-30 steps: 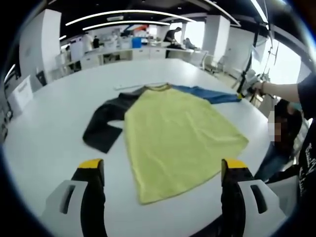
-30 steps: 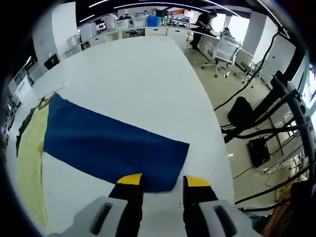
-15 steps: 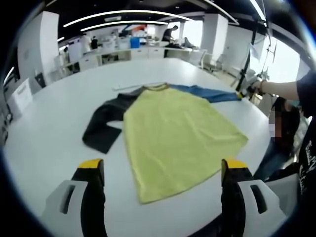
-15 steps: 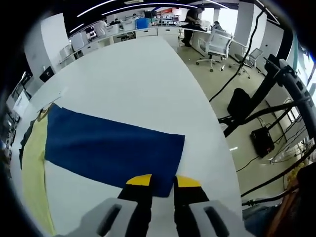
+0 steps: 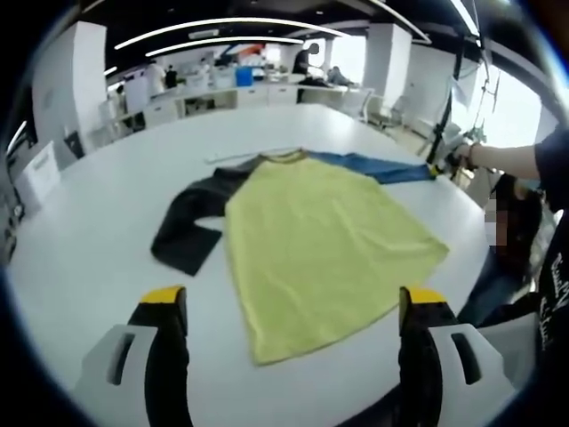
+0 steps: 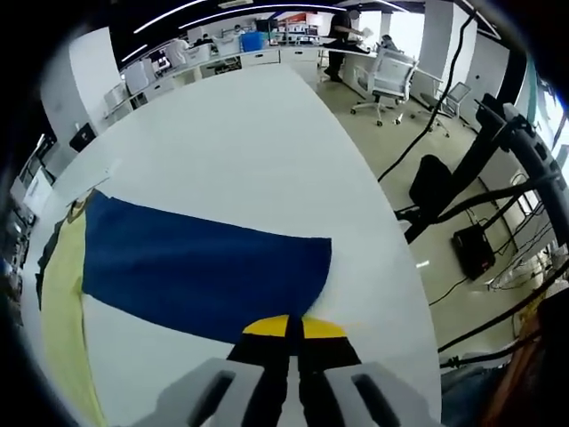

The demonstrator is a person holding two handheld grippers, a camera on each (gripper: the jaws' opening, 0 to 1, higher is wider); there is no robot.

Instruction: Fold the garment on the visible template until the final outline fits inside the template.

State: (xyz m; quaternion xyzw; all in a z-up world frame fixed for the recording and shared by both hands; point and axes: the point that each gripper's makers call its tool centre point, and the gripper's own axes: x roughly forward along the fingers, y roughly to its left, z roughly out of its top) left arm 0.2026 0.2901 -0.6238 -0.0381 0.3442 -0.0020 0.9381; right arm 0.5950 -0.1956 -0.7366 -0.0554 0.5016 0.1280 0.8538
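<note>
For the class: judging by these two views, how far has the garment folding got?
Done: nothing folded; the yellow shirt body lies flat on the white table, dark sleeve spread out. In hand: the right tongs are shut on the blue sleeve at its cuff edge, while the left tongs hang open above the hem. Left: every fold. I cannot make out a template.

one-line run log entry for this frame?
phase: grasp sleeve | right gripper: shut on blue sleeve cuff edge | left gripper: open, above table | yellow shirt body: flat, unfolded
</note>
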